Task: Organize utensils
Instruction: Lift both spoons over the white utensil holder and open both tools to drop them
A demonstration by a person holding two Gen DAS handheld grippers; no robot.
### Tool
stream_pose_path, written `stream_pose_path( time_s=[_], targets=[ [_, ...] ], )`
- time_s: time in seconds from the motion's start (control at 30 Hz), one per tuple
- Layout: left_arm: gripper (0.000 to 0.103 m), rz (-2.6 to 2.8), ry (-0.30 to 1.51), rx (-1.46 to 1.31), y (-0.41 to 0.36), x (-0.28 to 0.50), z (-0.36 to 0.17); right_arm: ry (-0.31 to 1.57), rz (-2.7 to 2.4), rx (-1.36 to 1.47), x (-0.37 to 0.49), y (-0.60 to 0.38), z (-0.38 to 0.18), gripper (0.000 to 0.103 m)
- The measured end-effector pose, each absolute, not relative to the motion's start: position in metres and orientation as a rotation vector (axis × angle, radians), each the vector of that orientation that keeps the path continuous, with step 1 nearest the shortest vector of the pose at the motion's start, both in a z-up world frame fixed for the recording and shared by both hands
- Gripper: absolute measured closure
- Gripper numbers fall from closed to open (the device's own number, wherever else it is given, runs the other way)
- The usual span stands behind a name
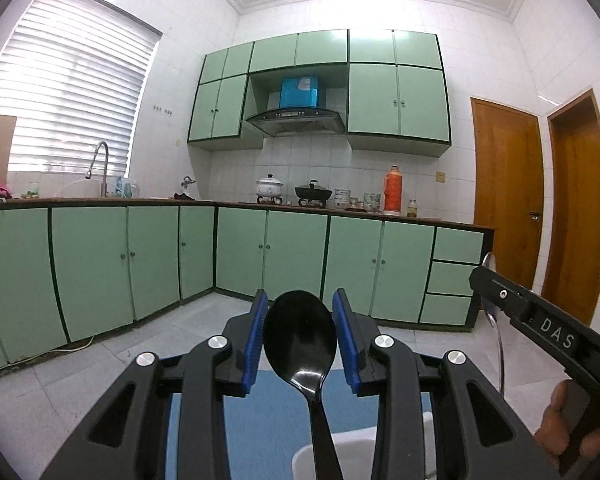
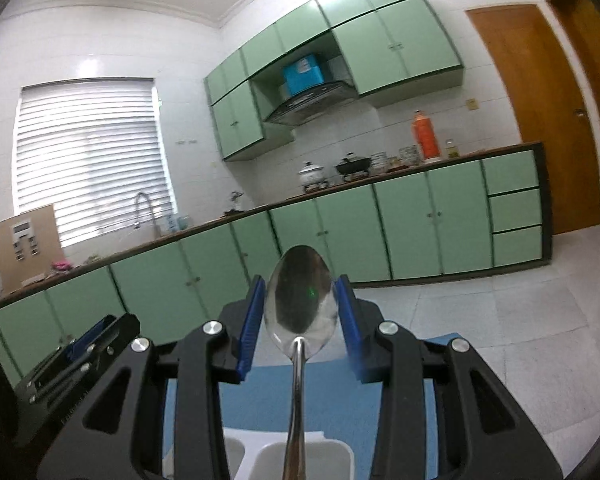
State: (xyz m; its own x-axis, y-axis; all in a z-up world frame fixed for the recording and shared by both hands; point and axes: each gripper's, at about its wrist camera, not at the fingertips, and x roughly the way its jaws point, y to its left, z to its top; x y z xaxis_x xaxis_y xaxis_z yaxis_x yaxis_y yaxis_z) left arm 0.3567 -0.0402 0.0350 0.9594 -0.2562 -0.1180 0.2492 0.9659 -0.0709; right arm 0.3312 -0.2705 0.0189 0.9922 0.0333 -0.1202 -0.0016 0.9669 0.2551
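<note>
My left gripper [image 1: 300, 304] is shut on a black plastic spoon [image 1: 300, 332], bowl up between the blue pads, handle running down toward a white utensil holder [image 1: 332, 456] below. My right gripper [image 2: 301, 288] is shut on a shiny metal spoon [image 2: 300, 304], bowl up, its handle reaching down into a compartment of the white holder [image 2: 320, 460]. The right gripper also shows at the right edge of the left wrist view [image 1: 540, 316], with the metal spoon [image 1: 496, 320] in it. The left gripper shows at the lower left of the right wrist view [image 2: 80, 352].
A blue mat [image 2: 260, 400] lies under the holder. Beyond is a kitchen with green cabinets [image 1: 260, 252], a counter with pots [image 1: 312, 192] and an orange thermos [image 1: 393, 190], a sink faucet [image 1: 100, 168], and wooden doors [image 1: 508, 192] at right.
</note>
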Motion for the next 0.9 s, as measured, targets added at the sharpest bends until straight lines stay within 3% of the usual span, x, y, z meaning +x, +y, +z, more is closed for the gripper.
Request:
stream_pose_path(
  time_s=[0.53, 0.9],
  targets=[
    [0.070, -0.281, 0.086, -0.126, -0.030, 0.365, 0.025, 0.020, -0.078, 0.269, 0.330, -0.258, -0.014, 0.068],
    [0.070, -0.300, 0.128, -0.089, -0.040, 0.366, 0.010, 0.064, -0.100, 0.243, 0.334, -0.248, -0.027, 0.068]
  ],
)
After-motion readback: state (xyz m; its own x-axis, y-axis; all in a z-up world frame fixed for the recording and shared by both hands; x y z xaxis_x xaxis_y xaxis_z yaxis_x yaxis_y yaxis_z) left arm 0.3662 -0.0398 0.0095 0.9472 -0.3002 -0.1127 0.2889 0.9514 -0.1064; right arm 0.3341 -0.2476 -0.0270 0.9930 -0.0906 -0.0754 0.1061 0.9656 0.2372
